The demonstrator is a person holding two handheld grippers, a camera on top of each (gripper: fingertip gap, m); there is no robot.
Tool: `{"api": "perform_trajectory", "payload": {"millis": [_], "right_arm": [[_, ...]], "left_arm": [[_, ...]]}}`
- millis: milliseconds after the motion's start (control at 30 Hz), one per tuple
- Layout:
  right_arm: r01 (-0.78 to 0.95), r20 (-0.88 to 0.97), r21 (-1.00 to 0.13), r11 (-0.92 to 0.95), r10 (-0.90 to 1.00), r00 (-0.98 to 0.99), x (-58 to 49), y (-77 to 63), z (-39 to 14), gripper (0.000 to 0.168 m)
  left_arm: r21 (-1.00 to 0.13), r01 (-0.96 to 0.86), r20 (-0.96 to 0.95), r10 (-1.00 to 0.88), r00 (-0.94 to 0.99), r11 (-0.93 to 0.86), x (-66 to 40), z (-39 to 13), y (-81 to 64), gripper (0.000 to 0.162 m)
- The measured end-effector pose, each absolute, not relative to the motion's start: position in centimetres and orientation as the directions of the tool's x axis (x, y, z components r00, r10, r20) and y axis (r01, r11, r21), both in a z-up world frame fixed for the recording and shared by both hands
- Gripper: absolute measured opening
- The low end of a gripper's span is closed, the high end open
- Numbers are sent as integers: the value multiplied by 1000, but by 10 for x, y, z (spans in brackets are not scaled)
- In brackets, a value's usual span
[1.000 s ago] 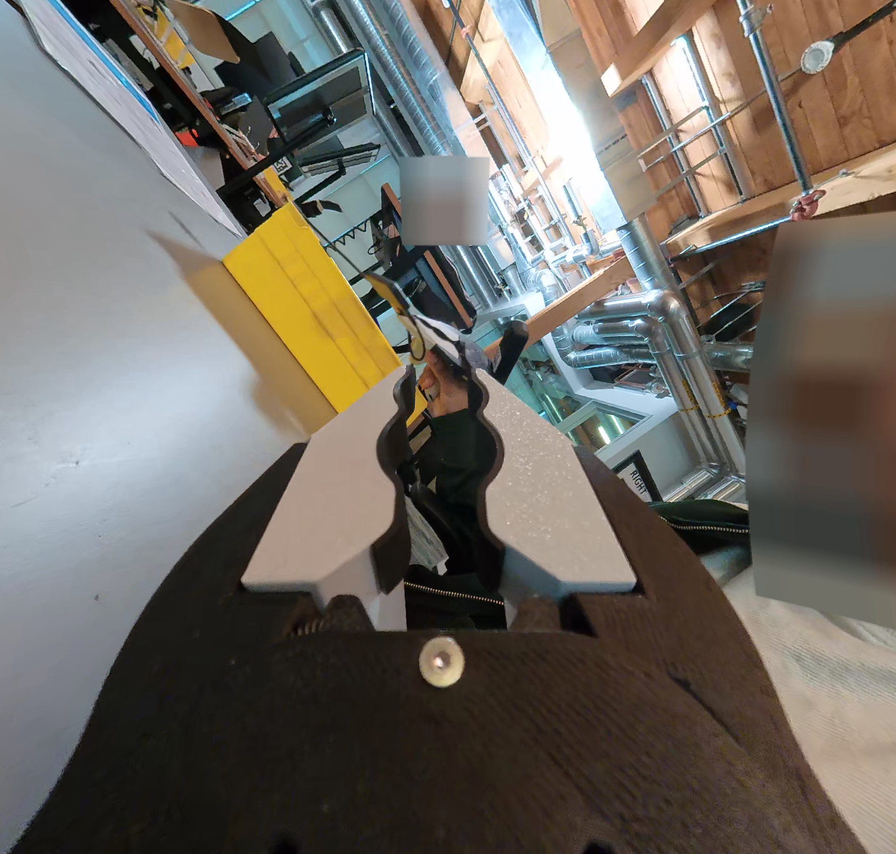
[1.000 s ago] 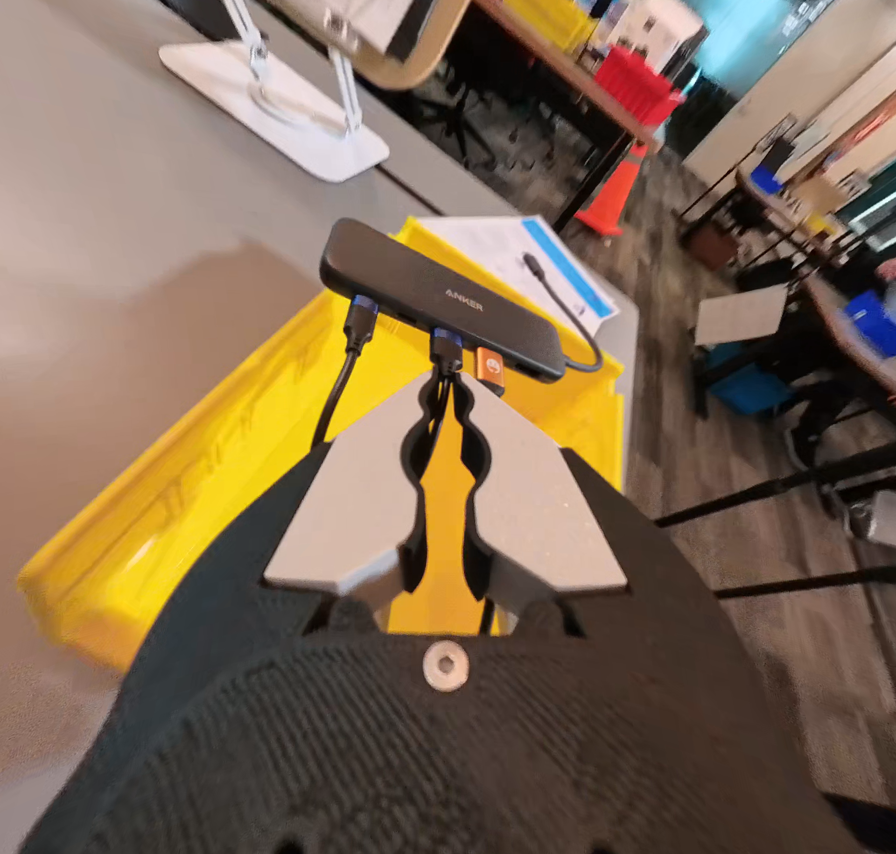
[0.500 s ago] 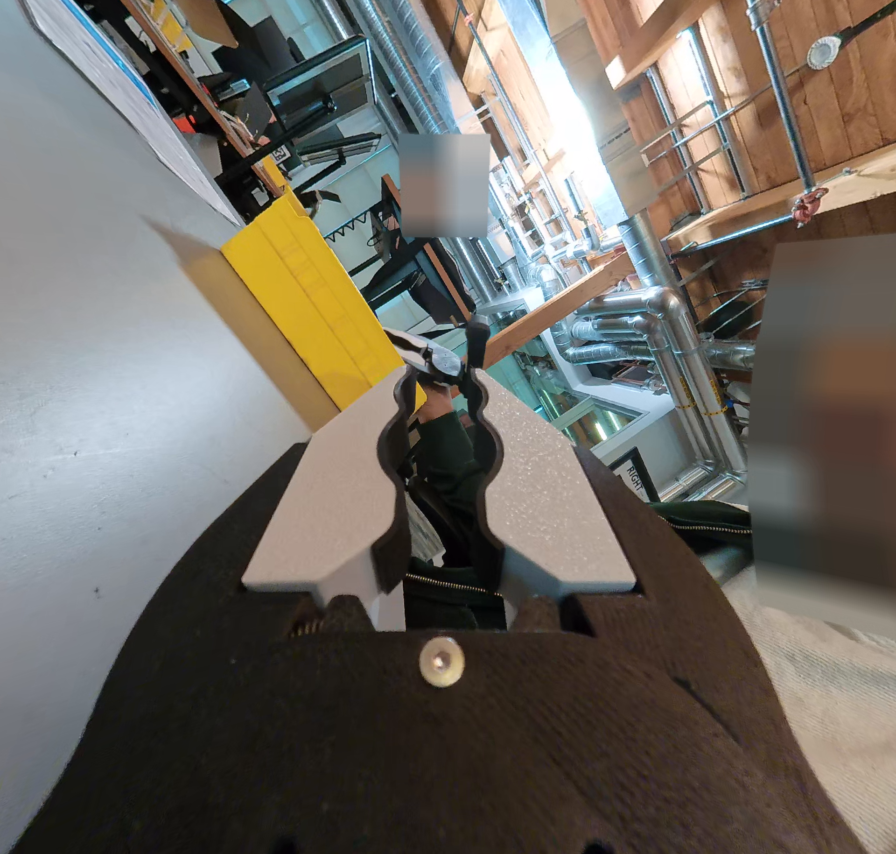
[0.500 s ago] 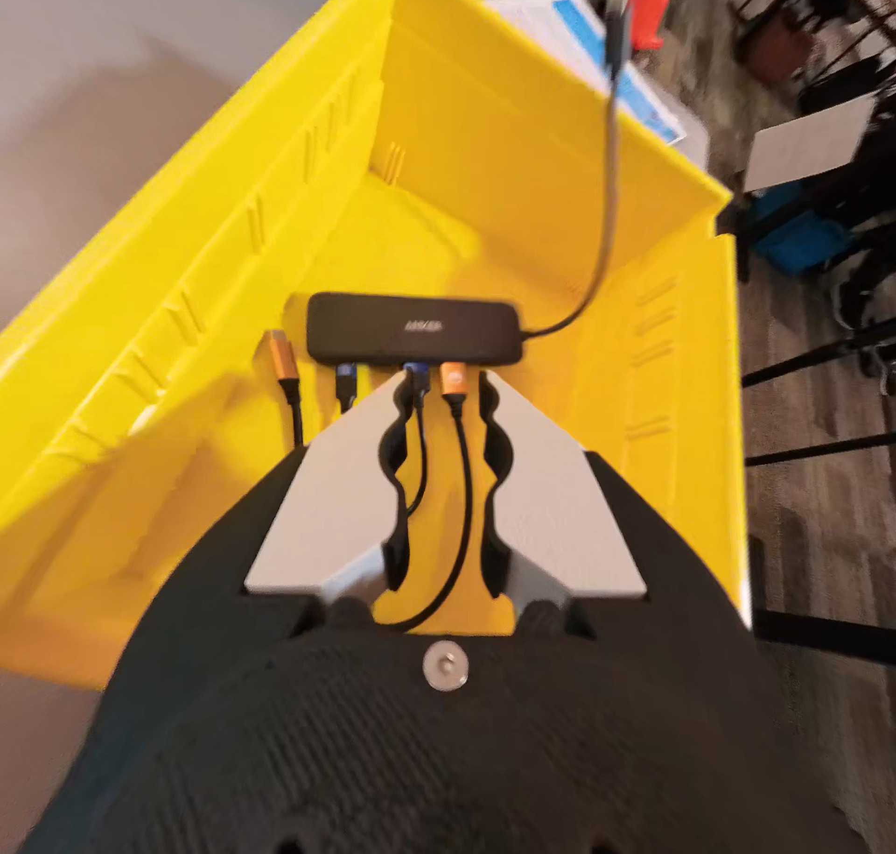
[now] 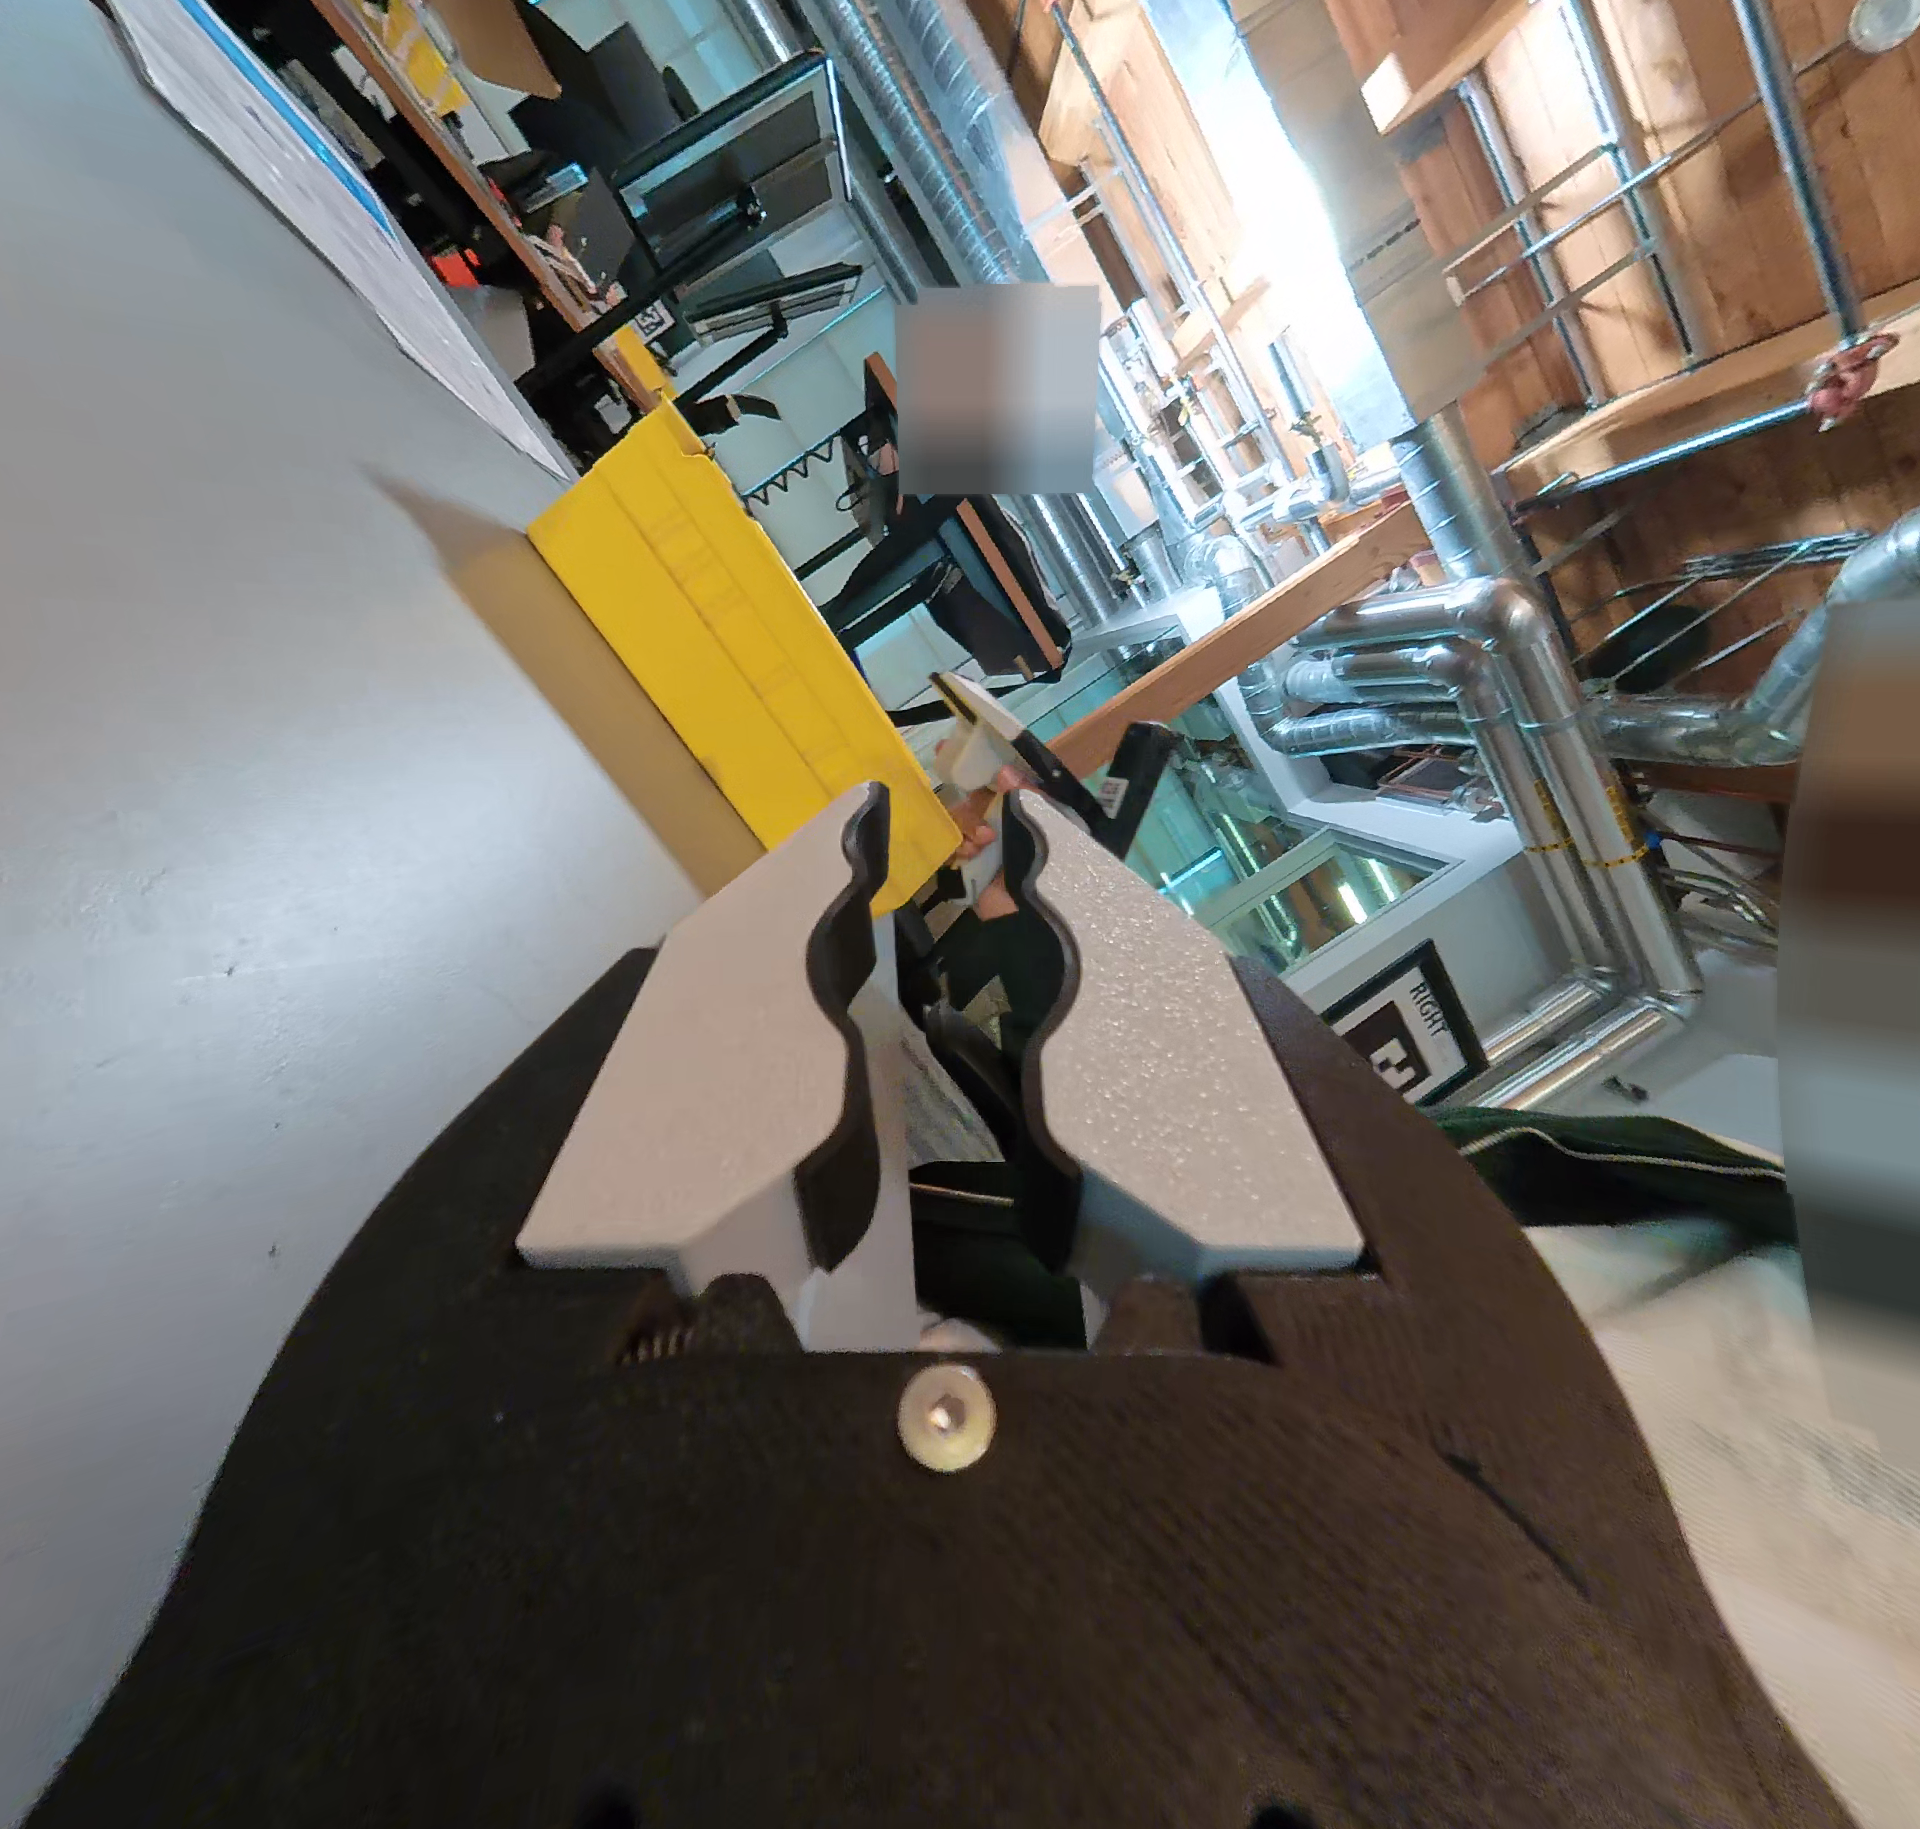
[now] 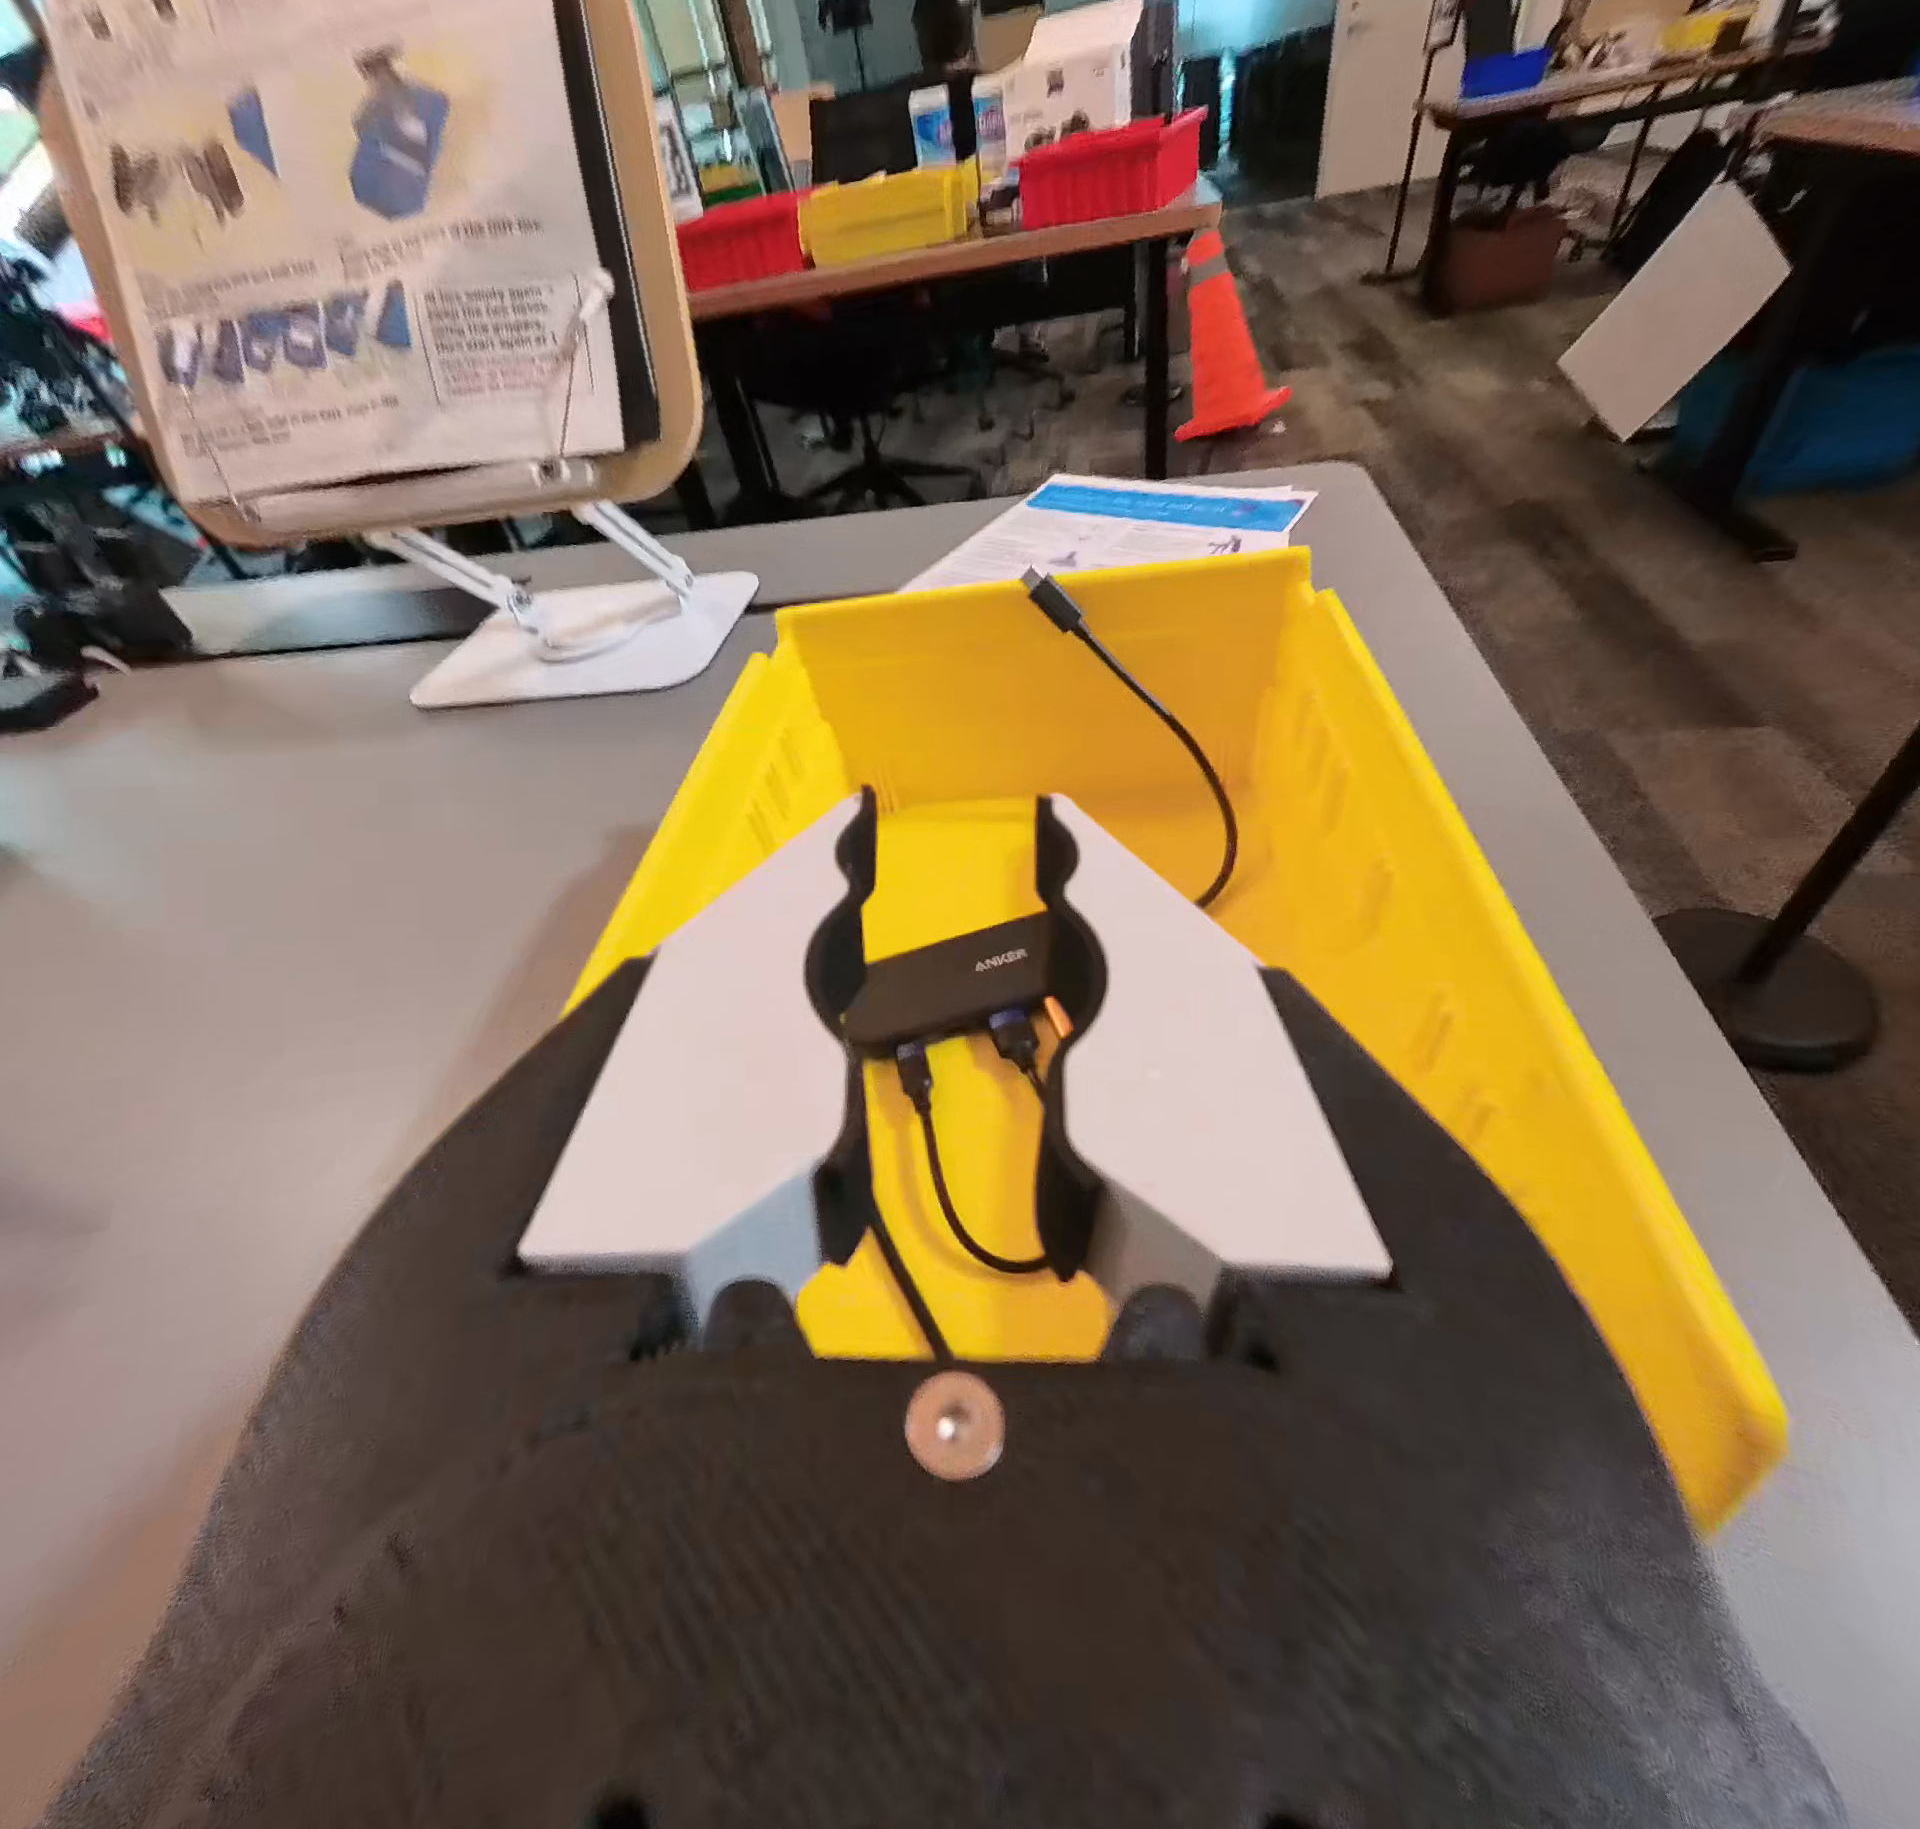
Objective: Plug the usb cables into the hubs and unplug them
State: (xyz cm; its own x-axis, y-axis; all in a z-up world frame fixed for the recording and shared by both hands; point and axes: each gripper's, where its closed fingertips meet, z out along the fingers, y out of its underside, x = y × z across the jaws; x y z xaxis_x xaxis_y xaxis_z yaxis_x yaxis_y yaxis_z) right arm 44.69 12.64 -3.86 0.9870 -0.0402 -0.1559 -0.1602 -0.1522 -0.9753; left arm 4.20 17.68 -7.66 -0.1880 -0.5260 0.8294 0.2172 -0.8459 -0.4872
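A black USB hub point(image 6: 956, 979) lies on the floor of a yellow bin point(image 6: 1351, 844). Two black cables with blue plugs point(image 6: 966, 1218) and an orange plug point(image 6: 1058, 1016) sit in its near side. The hub's own lead point(image 6: 1195, 771) runs up to the bin's far wall. My right gripper point(image 6: 956, 813) is open and empty, above the hub with the hub seen between its fingers. My left gripper point(image 5: 948, 813) is tilted sideways beside the bin's outer wall point(image 5: 727, 678), its jaws a little apart and holding nothing.
The bin stands on a grey table point(image 6: 312, 948). A document stand point(image 6: 592, 636) with a printed sheet is at the back left. Printed papers point(image 6: 1153, 522) lie behind the bin. The table's right edge is close to the bin. A person's sleeve point(image 5: 997, 969) shows past the left fingers.
The right gripper held the hub up by a plugged cable, lowered it into the bin, then opened and drew back upward. The left gripper has barely moved.
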Motion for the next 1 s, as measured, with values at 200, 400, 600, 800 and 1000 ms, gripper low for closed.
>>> {"api": "perform_trajectory", "payload": {"millis": [200,400,600,800,1000], "right_arm": [[-240,-233,-966,-97,-78,969,440,97,-44,31],[-310,-299,-948,-72,-126,946,426,77,-28,56],[-226,-292,-954,199,-431,854,514,61,2,63],[7,16,-1000,-18,-529,848,553,54,-49,70],[-134,-99,-989,-60,-400,911,556,85,-73,80]], "left_arm": [[-531,211,817,-562,-128,-821,46,-80,177,22],[-649,213,751,-660,24,-731,45,-84,189,26],[-720,276,692,-686,224,-637,32,-86,216,29],[-821,278,571,-708,416,-498,27,-79,205,28],[-890,99,436,-764,476,-446,42,-98,205,31]]}}
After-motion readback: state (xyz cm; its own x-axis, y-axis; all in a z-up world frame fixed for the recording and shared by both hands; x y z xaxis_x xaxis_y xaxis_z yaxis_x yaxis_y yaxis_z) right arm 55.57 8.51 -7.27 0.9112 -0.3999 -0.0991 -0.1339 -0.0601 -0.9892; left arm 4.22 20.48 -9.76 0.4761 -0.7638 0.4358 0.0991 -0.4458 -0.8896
